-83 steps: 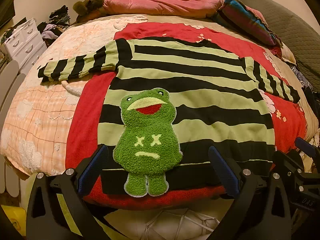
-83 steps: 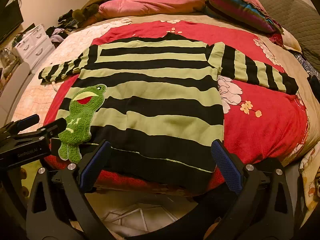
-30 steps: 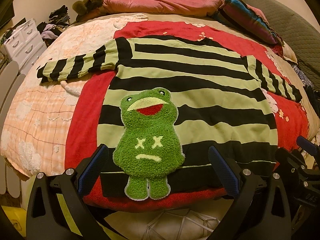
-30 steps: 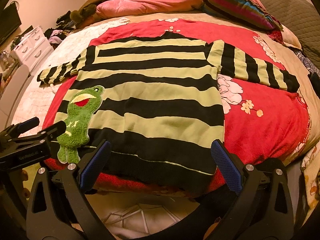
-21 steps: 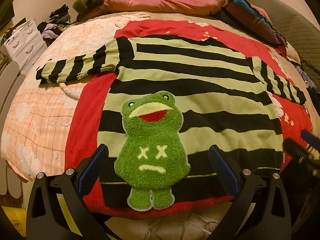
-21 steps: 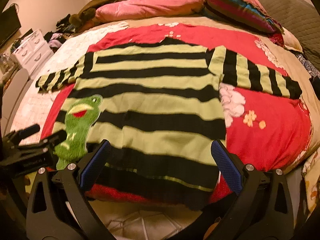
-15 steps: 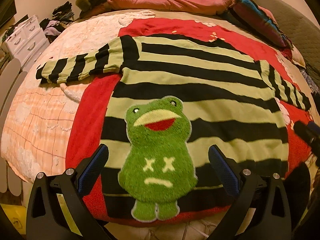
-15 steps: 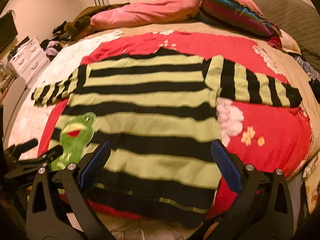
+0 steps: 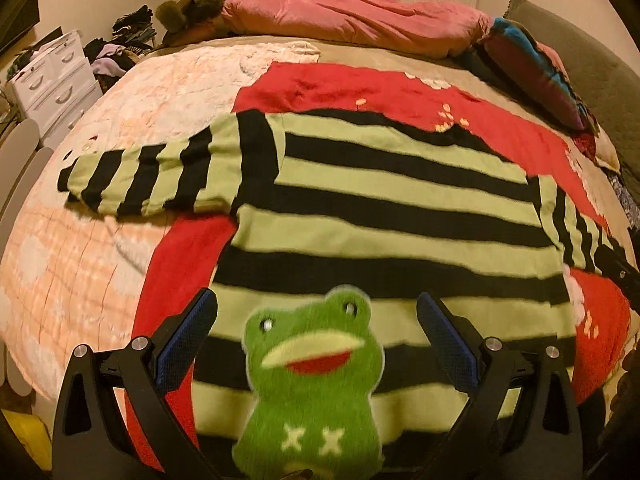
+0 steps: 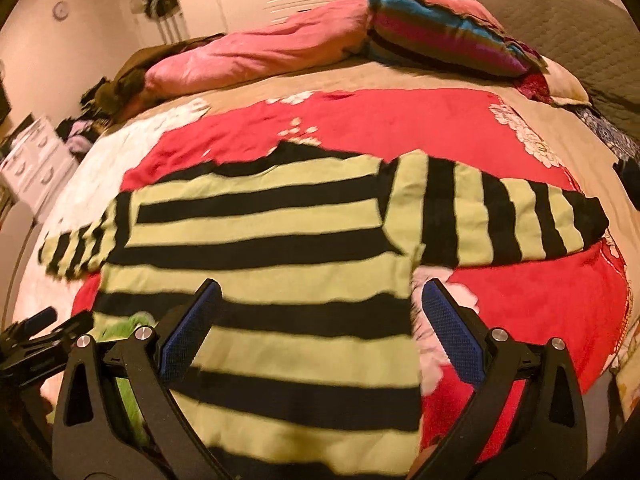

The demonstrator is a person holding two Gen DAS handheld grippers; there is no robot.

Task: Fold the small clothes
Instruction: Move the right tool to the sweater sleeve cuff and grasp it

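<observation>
A green-and-black striped sweater (image 9: 392, 216) lies flat on the bed, sleeves spread left and right; it also shows in the right wrist view (image 10: 260, 236). A fuzzy green frog patch (image 9: 316, 388) sits at its lower left front. My left gripper (image 9: 316, 340) is open and hovers over the frog patch, holding nothing. My right gripper (image 10: 316, 332) is open over the sweater's lower right body, near its right side edge, holding nothing. The left gripper's body (image 10: 40, 340) shows at the left edge of the right wrist view.
A red floral blanket (image 10: 540, 312) lies under the sweater on a peach quilt (image 9: 72, 264). A pink duvet (image 9: 352, 20) and striped pillow (image 10: 448, 36) lie at the bed's far side. A white drawer unit (image 9: 56, 76) stands to the left.
Both grippers have moved forward over the sweater from the bed's near edge. The hem has dropped out of sight below them. Both stay open.
</observation>
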